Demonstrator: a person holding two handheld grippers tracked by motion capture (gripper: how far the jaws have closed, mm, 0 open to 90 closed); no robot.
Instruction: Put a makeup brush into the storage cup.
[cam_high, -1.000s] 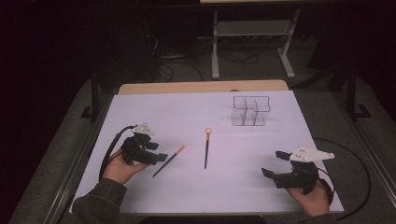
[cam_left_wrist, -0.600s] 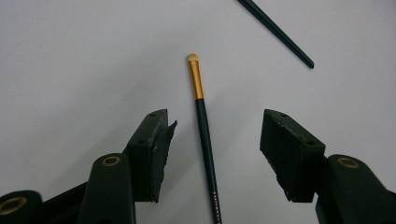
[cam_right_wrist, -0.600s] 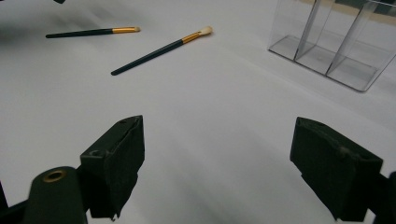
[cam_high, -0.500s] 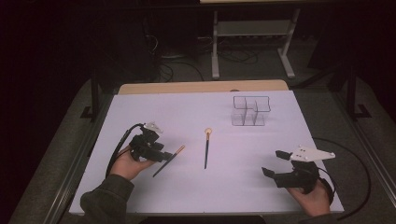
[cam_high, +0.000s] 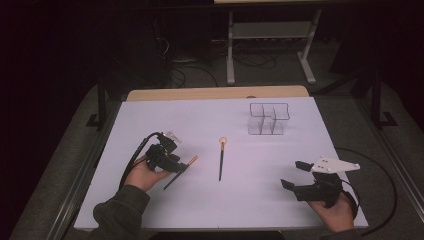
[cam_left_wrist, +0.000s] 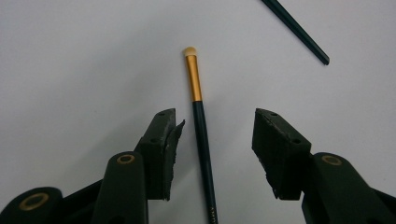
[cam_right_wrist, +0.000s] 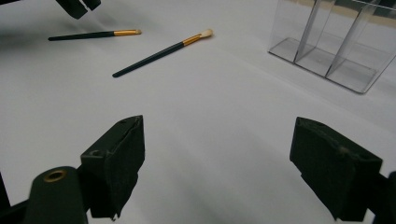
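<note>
High view: left gripper (cam_high: 172, 167) near the table's (cam_high: 150, 115) left edge, jaws astride the small brush (cam_left_wrist: 201, 135), just closing, pads not yet touching; handle runs along the gripper's line. Second brush (cam_high: 221, 159) mid-table. Right gripper (cam_high: 300, 175) wide open, empty, far off.

Slim gold-ferruled makeup brush (cam_left_wrist: 201, 135) flat on table

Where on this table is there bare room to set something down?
The widest bare patch of the white table is the far left, behind the left tongs and left of the clear organizer. The near strip between the middle brush and the right tongs is also free. It is crowded where the left tongs straddle the left brush.
</note>
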